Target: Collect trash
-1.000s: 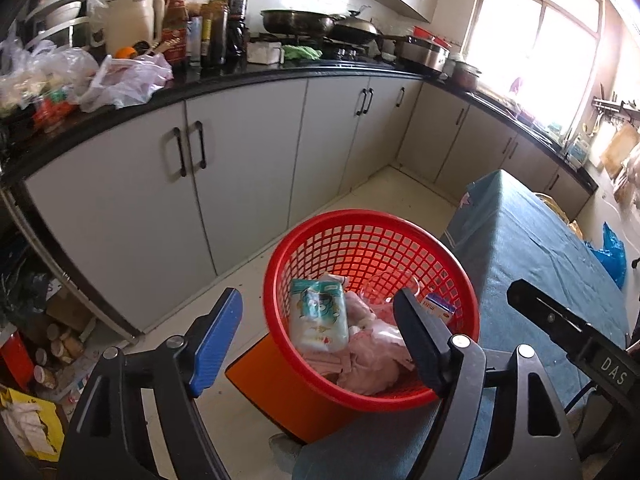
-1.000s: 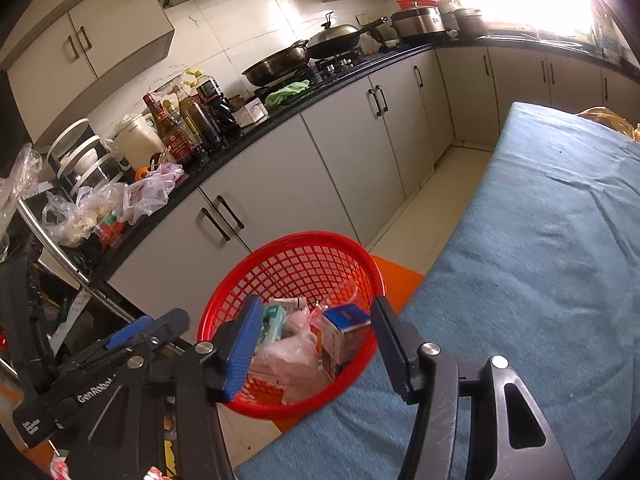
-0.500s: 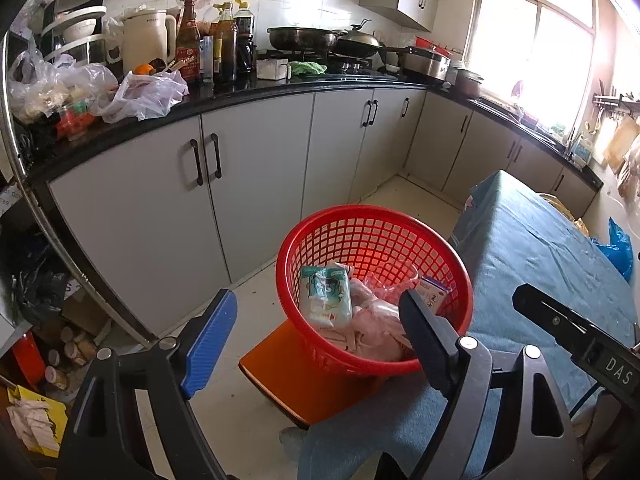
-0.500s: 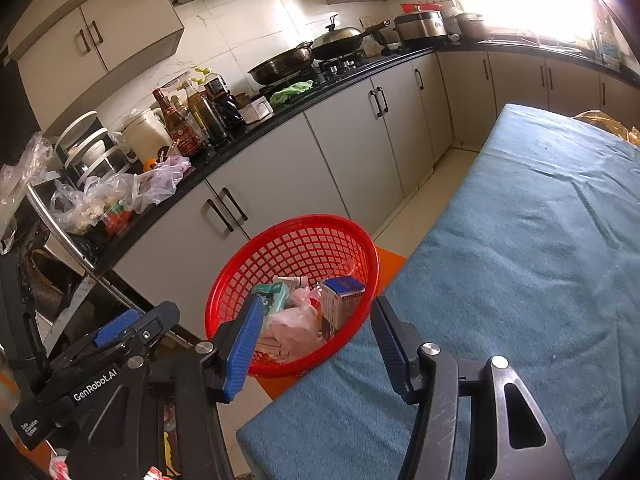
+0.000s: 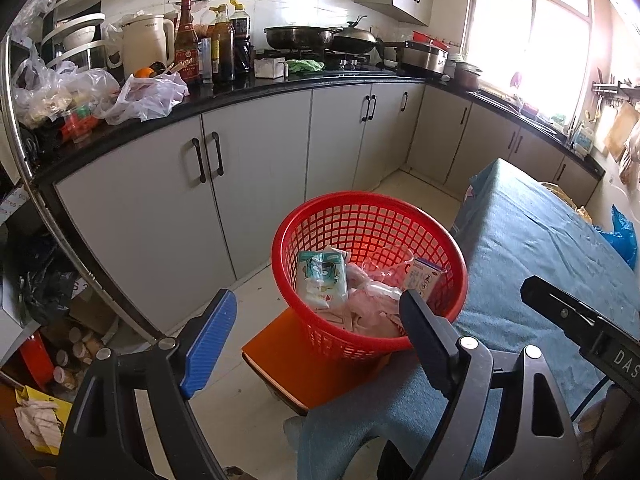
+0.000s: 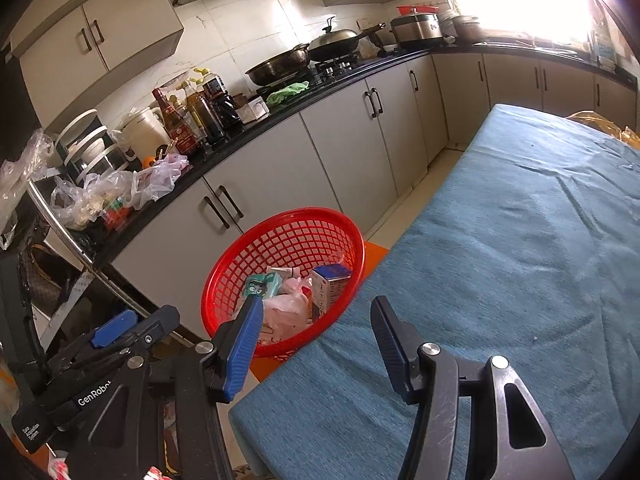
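Note:
A red mesh basket (image 5: pixel 360 200) stands on an orange stool (image 5: pixel 320 372) by the corner of the blue-clothed table (image 5: pixel 540 260). Inside lie a green-and-white packet (image 5: pixel 322 276), a crumpled pink plastic bag (image 5: pixel 372 308) and a small carton (image 5: pixel 424 280). My left gripper (image 5: pixel 317 296) hangs open in front of the basket, with nothing between its fingers. In the right wrist view the basket (image 6: pixel 288 216) sits past the table edge. My right gripper (image 6: pixel 316 304) is open and empty above the table corner (image 6: pixel 520 260). The left gripper's blue pad (image 6: pixel 116 328) shows at lower left.
Grey cabinets (image 5: pixel 248 200) under a black counter run behind the basket. On the counter stand sauce bottles (image 5: pixel 188 56), a kettle (image 5: pixel 144 44), plastic bags (image 5: pixel 148 96) and woks (image 5: pixel 300 38). Boxes and jars clutter the floor at lower left (image 5: pixel 72 360).
Both grippers have drawn back from the basket, which now looks smaller and farther off. More of the table cloth shows under the right gripper. The trash in the basket has not shifted.

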The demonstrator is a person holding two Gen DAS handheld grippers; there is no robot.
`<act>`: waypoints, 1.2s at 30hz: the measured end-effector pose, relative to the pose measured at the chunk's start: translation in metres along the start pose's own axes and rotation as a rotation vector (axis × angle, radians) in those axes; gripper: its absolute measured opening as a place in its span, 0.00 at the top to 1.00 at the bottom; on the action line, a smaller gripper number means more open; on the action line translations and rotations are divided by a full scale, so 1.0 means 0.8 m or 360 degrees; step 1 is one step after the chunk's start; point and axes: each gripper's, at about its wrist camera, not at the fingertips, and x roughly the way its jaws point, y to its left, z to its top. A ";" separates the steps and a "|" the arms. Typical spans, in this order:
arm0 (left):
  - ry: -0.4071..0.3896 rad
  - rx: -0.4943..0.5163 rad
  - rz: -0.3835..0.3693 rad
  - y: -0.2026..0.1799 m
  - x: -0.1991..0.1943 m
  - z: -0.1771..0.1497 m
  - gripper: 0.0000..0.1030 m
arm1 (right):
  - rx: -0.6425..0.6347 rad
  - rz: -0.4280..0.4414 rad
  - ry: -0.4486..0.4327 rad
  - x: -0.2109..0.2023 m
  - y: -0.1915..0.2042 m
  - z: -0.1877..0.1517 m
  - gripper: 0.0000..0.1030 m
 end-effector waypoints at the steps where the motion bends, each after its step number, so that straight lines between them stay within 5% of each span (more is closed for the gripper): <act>1: -0.0008 0.0001 0.0009 -0.001 -0.002 -0.001 0.20 | 0.0002 -0.0002 -0.0001 -0.002 -0.001 -0.001 0.41; 19: -0.0297 0.0068 0.0316 -0.021 -0.046 -0.015 0.08 | 0.0035 -0.0048 0.0006 -0.023 -0.024 -0.029 0.41; 36: -0.0283 -0.0072 0.0267 -0.011 -0.057 -0.026 0.07 | -0.0037 -0.0122 -0.0049 -0.050 -0.018 -0.050 0.38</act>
